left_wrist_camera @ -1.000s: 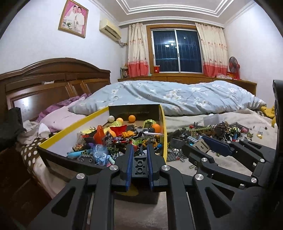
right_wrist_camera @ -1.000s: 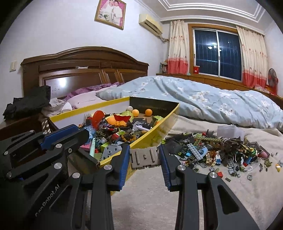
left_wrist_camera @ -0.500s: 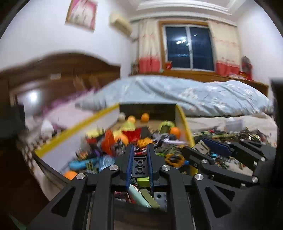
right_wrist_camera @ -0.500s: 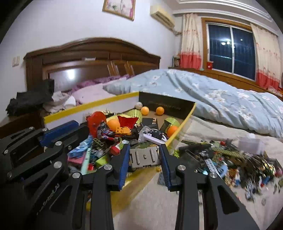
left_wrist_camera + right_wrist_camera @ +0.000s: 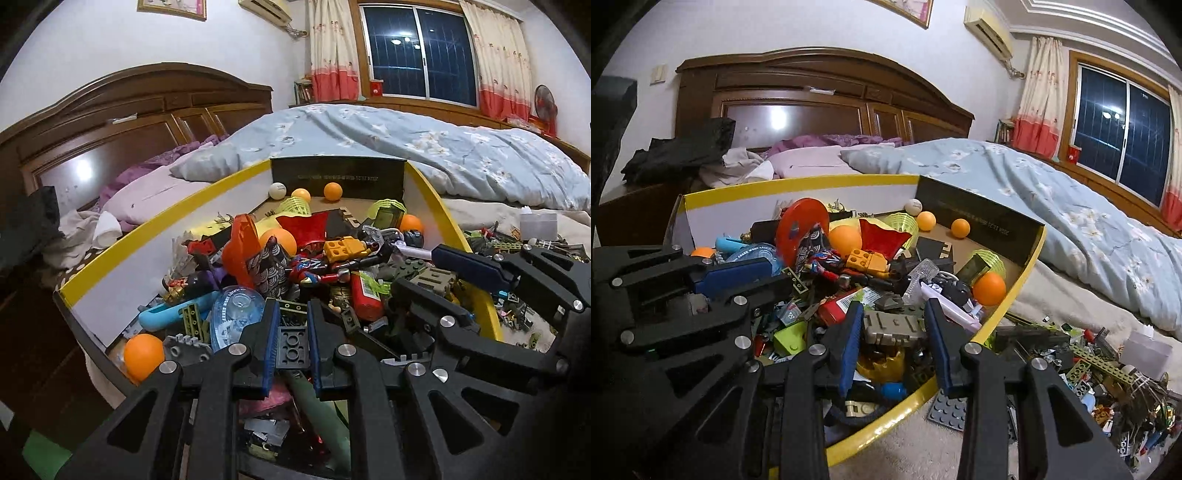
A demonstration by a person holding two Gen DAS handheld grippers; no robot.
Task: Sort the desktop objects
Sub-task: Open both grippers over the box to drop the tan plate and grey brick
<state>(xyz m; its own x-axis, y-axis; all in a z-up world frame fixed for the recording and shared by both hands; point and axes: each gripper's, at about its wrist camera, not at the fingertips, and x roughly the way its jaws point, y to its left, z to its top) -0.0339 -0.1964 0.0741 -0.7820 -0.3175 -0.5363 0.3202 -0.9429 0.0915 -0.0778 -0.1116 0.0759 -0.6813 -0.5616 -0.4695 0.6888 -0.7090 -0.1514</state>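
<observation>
Bricks fill the scene: the left gripper (image 5: 291,347) has its fingers (image 5: 267,345) narrowly clamped on a dark grey studded brick (image 5: 292,346), and the right gripper (image 5: 892,325) pinches a tan-grey plate piece (image 5: 892,325) at medium width. Both pieces hang over the yellow-rimmed box (image 5: 1023,280) of toys on the bed (image 5: 1071,225). Left of the fingers stands the wooden headboard (image 5: 122,110); ahead lies a blue floral quilt (image 5: 424,147); right of them, a loose brick pile (image 5: 1108,373) and the window (image 5: 417,51). A second earlier both grippers were short of the box, over the beige cover; they now reach above its contents, pitched further down.
</observation>
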